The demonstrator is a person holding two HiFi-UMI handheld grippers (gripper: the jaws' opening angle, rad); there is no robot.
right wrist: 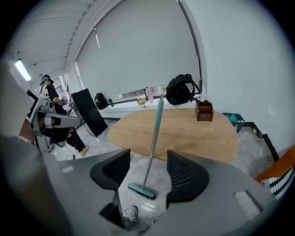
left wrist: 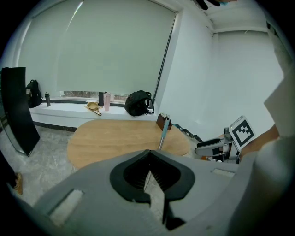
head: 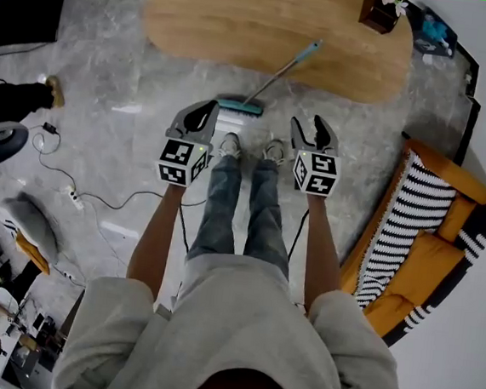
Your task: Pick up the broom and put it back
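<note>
Broom (head: pixel 239 107) by wood table (head: pixel 243 18), grey flr (head: pixel 108 82)

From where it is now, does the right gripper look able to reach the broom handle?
Probably yes. The right gripper has its jaws apart and empty. The broom leans on the table straight ahead, its handle framed between them. Nothing stands in between, though the gripper is not at the handle yet.
</note>
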